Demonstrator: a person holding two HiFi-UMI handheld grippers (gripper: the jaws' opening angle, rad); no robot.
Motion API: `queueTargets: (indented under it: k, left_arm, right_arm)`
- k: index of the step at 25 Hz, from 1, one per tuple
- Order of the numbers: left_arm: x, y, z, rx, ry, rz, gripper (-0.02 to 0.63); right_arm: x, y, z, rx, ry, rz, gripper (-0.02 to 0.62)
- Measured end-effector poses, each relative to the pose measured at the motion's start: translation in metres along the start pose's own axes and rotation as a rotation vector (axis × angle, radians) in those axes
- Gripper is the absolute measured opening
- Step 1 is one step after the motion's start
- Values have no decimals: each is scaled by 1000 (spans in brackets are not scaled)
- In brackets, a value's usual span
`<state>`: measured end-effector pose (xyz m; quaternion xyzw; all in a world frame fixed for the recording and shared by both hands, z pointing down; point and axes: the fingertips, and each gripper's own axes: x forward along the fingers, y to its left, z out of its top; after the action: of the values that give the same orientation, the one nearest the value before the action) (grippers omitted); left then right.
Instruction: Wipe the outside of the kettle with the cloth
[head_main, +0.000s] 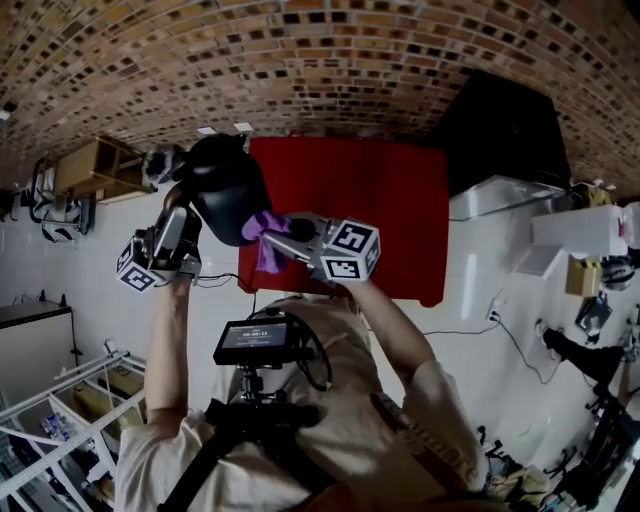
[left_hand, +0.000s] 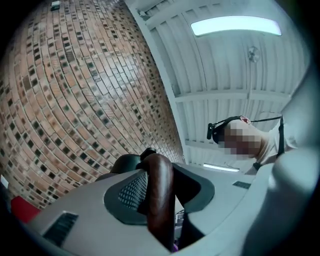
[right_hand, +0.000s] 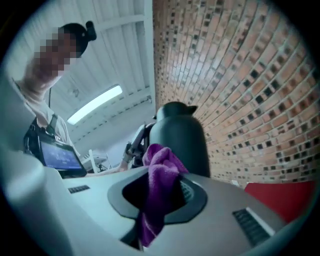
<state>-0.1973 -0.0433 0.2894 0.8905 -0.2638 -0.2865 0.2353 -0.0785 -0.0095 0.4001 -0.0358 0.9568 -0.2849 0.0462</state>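
Observation:
The black kettle (head_main: 225, 185) is held up in front of a brick surface. My left gripper (head_main: 178, 232) is shut on its brown handle (left_hand: 159, 200), with the kettle's dark body (left_hand: 125, 162) just beyond the jaws. My right gripper (head_main: 290, 238) is shut on a purple cloth (head_main: 264, 236). The bunched cloth (right_hand: 157, 190) sticks out past the fingertips and lies against the kettle's side (right_hand: 180, 140). In the head view the two grippers meet at the kettle from left and right.
A red surface (head_main: 350, 210) lies behind the kettle, with a black box (head_main: 500, 130) to its right. The brick surface (head_main: 300, 60) fills the top of the head view. A wooden shelf (head_main: 95, 165) is at left and a white rack (head_main: 60, 400) at lower left.

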Motion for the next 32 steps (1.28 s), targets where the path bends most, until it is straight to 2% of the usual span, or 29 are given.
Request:
queueTargets:
  k: [3,5,7,10,12,14,16,17,18,22,23,24,26,28,30,32]
  left_arm:
    - [-1,-7,6,-6,-7,-23,134]
    - [-1,-11,6,-35,-21,-44,135]
    - [1,-17,5,-60,-29,-78,135]
    - [3,-28,0,-113,-31,-152,133]
    - [6,-37,-4,-132,-22,-202,132]
    - [11,-46,-8,-147,-10,-244,130]
    - [15,-51,-15,-165,3,-272,127]
    - [17,-53,-17,-158,10,-275,127]
    - [20,-54,-19,-143,17,-270,127]
    - [21,-45,-14,-107,3,-204,131]
    - [18,-41,-7,-93,-17,-188,132]
    - [15,-37,1,-79,-41,-176,133]
    - [8,-31,16,-48,-88,-161,133]
    - [4,-26,22,-30,-124,-163,133]
    - [1,-23,19,-10,-134,-168,133]
    - [-2,-20,12,11,-125,-163,132]
  right_arm:
    - [-20,-56,7,58,-31,-111,74]
    - [-13,-85,12,153,-69,-79,74]
    - [5,-106,20,298,-116,40,74]
    - [35,-127,18,548,-133,307,74]
    - [55,-120,17,697,-106,490,74]
    - [71,-99,15,800,-53,657,74]
    - [80,-82,11,861,-19,771,74]
    - [83,-82,9,878,-22,773,74]
    - [83,-88,4,887,-37,730,74]
    - [48,-140,-35,827,-123,353,74]
    - [38,-145,-48,820,-150,299,74]
    - [32,-145,-59,835,-194,284,75]
    - [28,-137,-72,922,-339,337,75]
    - [28,-131,-75,1078,-559,436,75]
    - [29,-134,-74,1251,-786,499,75]
    - [31,-134,-68,1352,-891,510,75]
